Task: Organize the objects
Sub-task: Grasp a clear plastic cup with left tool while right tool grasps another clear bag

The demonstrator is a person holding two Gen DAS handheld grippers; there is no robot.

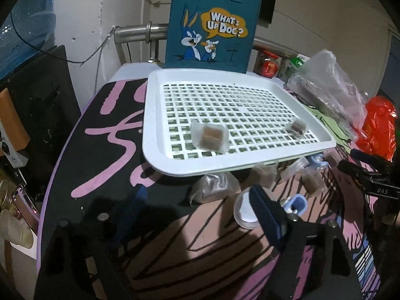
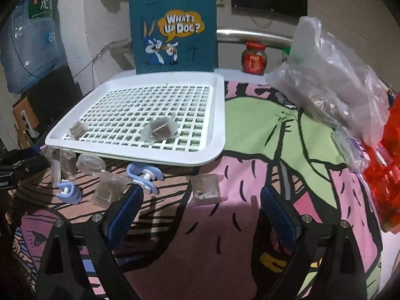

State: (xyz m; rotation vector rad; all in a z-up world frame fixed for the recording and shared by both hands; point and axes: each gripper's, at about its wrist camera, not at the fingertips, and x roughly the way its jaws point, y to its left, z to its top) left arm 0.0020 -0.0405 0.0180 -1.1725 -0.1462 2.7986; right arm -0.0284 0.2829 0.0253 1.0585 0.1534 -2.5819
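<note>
Right tongs gape, angled down toward wrapped packet

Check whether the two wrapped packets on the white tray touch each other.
Apart. In the right wrist view, one packet lies near the tray's left edge and the other packet nearer its middle, with bare grid between them.

One white tray out there, two packets on it. On the cloth in front, roughly four more packets, hard to tell in the clutter, one at. Two blue clips. One round clear lid. One teal bag, one red jar.
</note>
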